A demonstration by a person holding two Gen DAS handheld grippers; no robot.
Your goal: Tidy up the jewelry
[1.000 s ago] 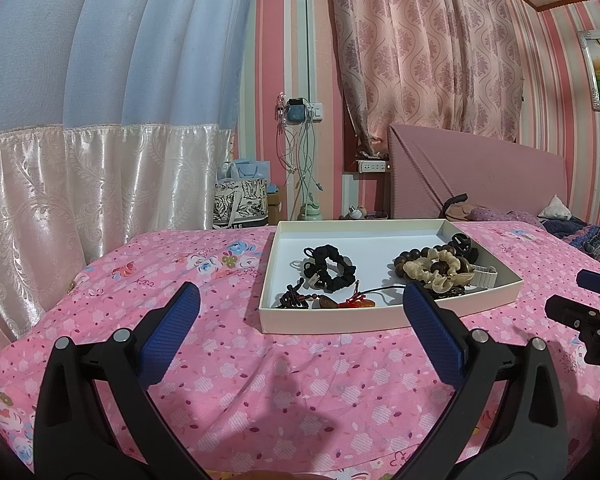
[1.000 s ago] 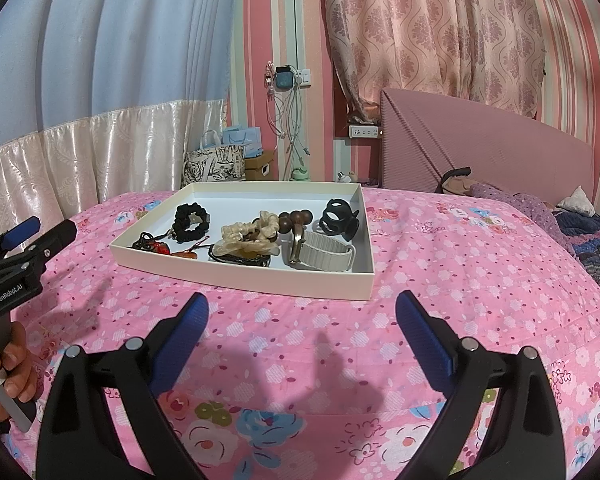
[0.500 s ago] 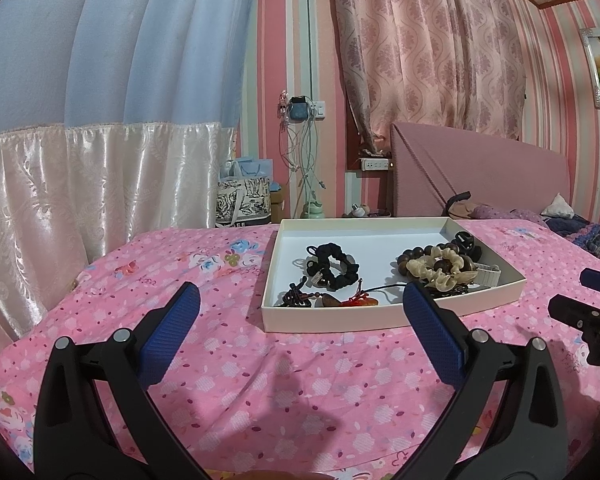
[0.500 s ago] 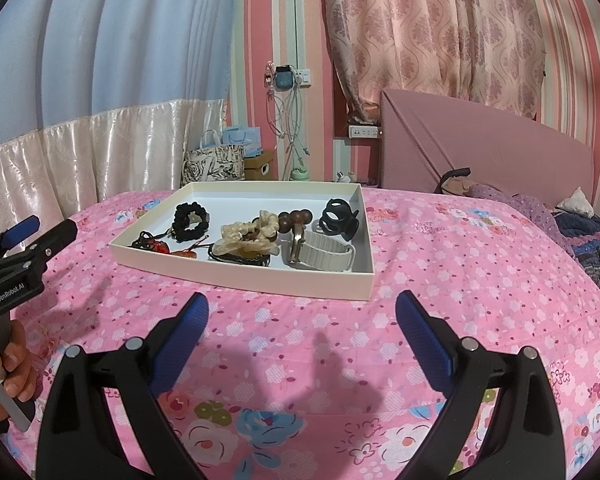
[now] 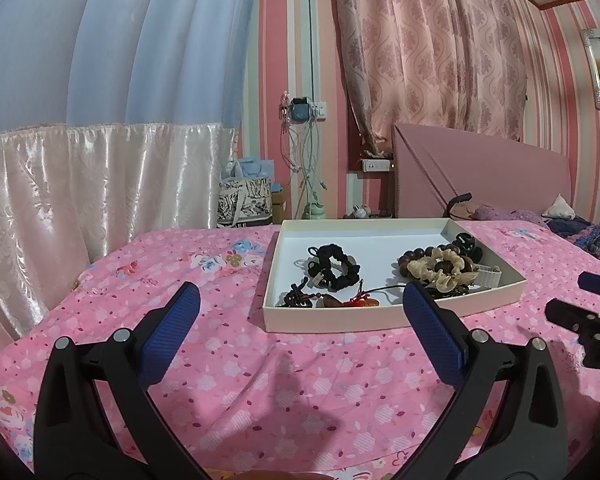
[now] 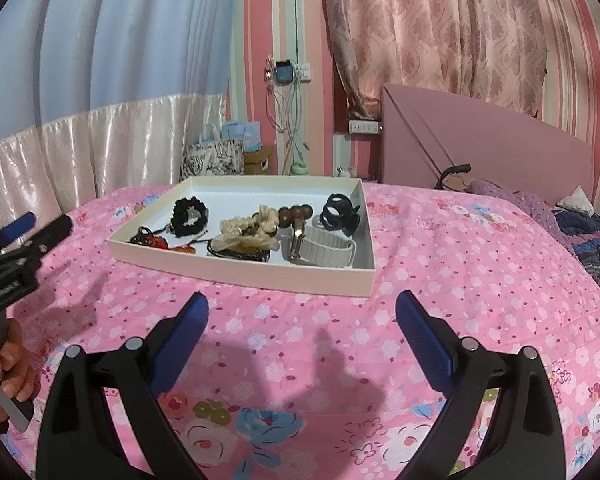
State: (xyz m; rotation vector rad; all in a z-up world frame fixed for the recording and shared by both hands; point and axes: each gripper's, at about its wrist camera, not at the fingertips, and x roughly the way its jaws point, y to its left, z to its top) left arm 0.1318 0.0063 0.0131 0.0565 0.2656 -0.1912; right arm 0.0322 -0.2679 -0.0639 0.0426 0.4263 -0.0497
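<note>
A shallow cream box point(image 5: 380, 318) point(image 6: 236, 270) rests on the pink floral bed. Inside lie a black scrunchie point(image 5: 334, 266) point(image 6: 189, 216), a cream scrunchie point(image 5: 440, 270) point(image 6: 246, 232) over brown wooden beads point(image 6: 296, 213), a red-and-black corded pendant point(image 5: 328, 301) point(image 6: 156, 239), a black claw clip point(image 6: 338, 212) and a white watch band point(image 6: 326, 250). My left gripper point(image 5: 300, 320) hovers open just short of the box's near edge. Open and empty too, my right gripper point(image 6: 302, 326) sits a little back from the box. Each gripper shows in the other's view, left gripper point(image 6: 16, 248), right gripper point(image 5: 588, 312).
A pink headboard point(image 5: 480, 176) and bedding point(image 6: 572, 224) lie to the right. Bags point(image 5: 246, 200) stand on the floor behind the bed, below hanging cables point(image 5: 304, 152). White satin curtain point(image 5: 80, 184) drapes along the left. A hand point(image 6: 4, 376) holds the left gripper's handle.
Both views have shifted only slightly; the left camera has edged a touch nearer the box. Both grippers stay open and nothing in the box has moved.
</note>
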